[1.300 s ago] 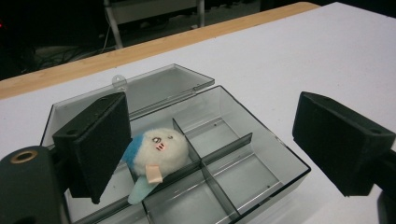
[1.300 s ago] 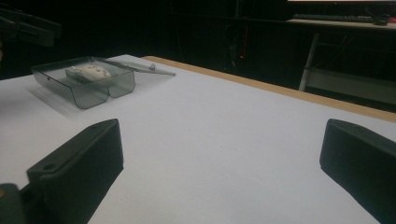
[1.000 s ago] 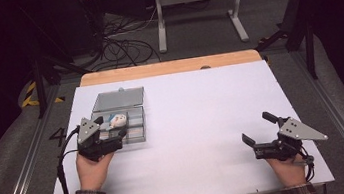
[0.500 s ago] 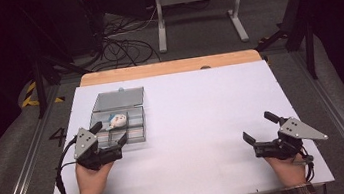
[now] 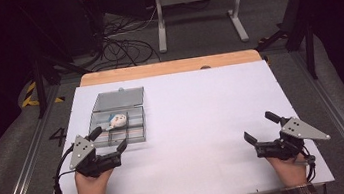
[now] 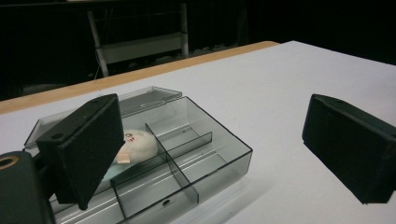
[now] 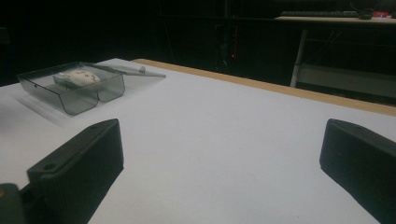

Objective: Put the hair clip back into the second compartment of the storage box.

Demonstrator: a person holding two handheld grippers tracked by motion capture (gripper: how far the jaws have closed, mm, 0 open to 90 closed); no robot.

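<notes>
1. I am holding my left gripper (image 5: 110, 141) with its fingers (image 6: 79, 149) spread wide and gripping nothing, just beside the near edge of the clear compartment box (image 5: 119, 125), which is sitting toward the left edge of the desk (image 5: 202, 113) with its lid (image 5: 119, 99) lying open flat behind it.
2. A small white plush toy (image 6: 135, 142) is lying in a back compartment; if I am reaching in carelessly, one finger may be catching a divider wall instead of the toy.
3. The box looks light, so pushing against its near wall may be sliding it toward the far edge or tipping it.
4. Closing on the toy off-centre may be squeezing it out sideways into another compartment.
5. My right gripper (image 5: 263, 136) is resting near the right near corner, well apart from the box, fingers (image 7: 79, 168) open and empty, so it is not steadying the box.
</notes>
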